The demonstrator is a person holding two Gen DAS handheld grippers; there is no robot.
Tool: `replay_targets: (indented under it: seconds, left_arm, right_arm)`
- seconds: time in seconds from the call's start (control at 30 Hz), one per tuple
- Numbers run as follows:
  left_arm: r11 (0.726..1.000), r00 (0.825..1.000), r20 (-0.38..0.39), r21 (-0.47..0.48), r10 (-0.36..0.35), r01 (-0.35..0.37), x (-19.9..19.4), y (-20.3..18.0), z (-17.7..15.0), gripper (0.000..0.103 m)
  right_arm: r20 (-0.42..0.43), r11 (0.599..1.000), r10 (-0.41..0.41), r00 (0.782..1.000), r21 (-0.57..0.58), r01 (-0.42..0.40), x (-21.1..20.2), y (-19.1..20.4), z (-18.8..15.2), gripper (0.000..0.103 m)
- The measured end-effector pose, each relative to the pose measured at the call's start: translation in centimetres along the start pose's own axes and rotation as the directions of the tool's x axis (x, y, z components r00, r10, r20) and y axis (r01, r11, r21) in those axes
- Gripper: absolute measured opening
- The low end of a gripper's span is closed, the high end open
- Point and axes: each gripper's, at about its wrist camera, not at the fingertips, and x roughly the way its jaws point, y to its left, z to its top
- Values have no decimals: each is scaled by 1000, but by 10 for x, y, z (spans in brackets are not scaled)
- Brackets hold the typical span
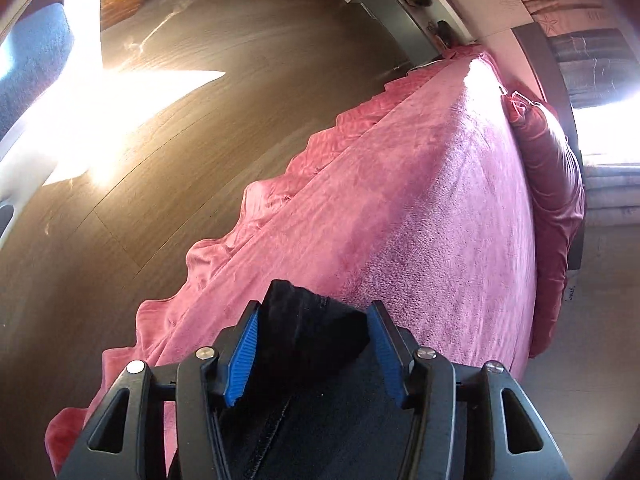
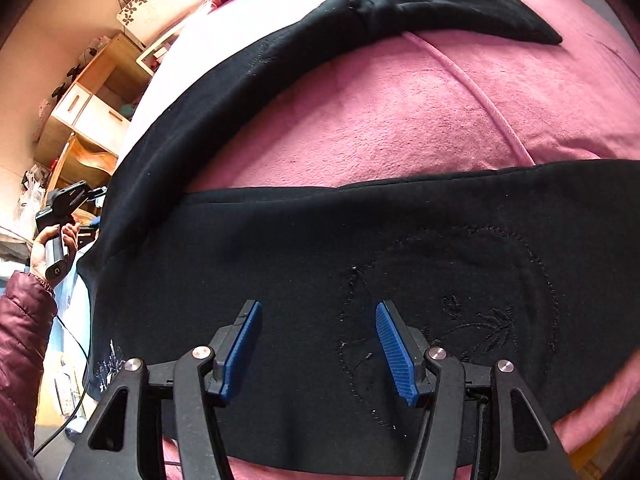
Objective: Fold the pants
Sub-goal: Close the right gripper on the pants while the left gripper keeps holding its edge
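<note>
Black pants (image 2: pixel 320 248) lie on a pink bed cover (image 2: pixel 400 112). One leg crosses the near part of the right wrist view. The other leg (image 2: pixel 420 12) curves away along the far side. My right gripper (image 2: pixel 318 312) is open, just above the near leg, holding nothing. In the left wrist view a bunched fold of the black pants (image 1: pixel 312 328) sits between the blue pads of my left gripper (image 1: pixel 314 316). The jaws stand wide, with gaps beside the fabric. The left gripper also shows at the left edge of the right wrist view (image 2: pixel 76 198), held in a hand.
The pink bed cover (image 1: pixel 420 200) runs far ahead to a red pillow (image 1: pixel 556 184) and a headboard. Dark wood floor (image 1: pixel 200 120) with sun glare lies left of the bed. Wooden shelves and drawers (image 2: pixel 92 100) stand beyond the bed's left side.
</note>
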Motion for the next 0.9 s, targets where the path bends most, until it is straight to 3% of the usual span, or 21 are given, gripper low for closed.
replay_targets:
  seconds: [0.03,0.07,0.13,0.23,0.33,0.4,0.5,0.57,0.63,0.77,0.9]
  left_arm:
    - [999,1000,11,42,-7,6,-3,-6,0,28]
    - [995,999,37,98,12,-15,-8,-15,-2,18]
    - [978,995,91,200,47,-64,-20,-29,-11,13]
    - [954,980,197,298,-16,-44,-54,-46,-30,11]
    - [880,959,261,475,-110,-28,-98,-70,-69,11]
    - [827,949,235,561,-213,46,-126,-77,-98,10]
    - [743,929,202,662,-309,103,-165,-78,-145,10]
    - [709,917,176,690,-357,144,-185,-72,-169,9]
    - [687,906,156,705,-395,178,-203,-64,-189,9]
    - [660,883,116,709,-455,247,-228,-46,-221,9]
    - [647,875,84,708,-477,284,-240,-33,-244,9]
  right_arm:
    - [3,1000,-2,1000,1,2,-1,-2,0,60]
    - [6,1000,-3,1000,0,3,0,-1,1,60]
    - [8,1000,-7,1000,-3,7,3,1,5,60]
    - [24,1000,1,1000,-21,-1,-3,1,12,60]
    - [58,999,41,997,-36,-39,-11,0,32,60]
    - [74,995,94,993,-29,-92,-13,2,52,60]
    - [115,982,190,975,-16,-189,-15,10,93,58]
    - [137,974,226,965,-13,-226,-15,16,122,56]
    - [141,960,274,951,18,-279,-8,20,149,51]
    - [140,944,294,945,112,-310,13,23,198,49]
    - [156,930,277,948,203,-306,26,16,225,49]
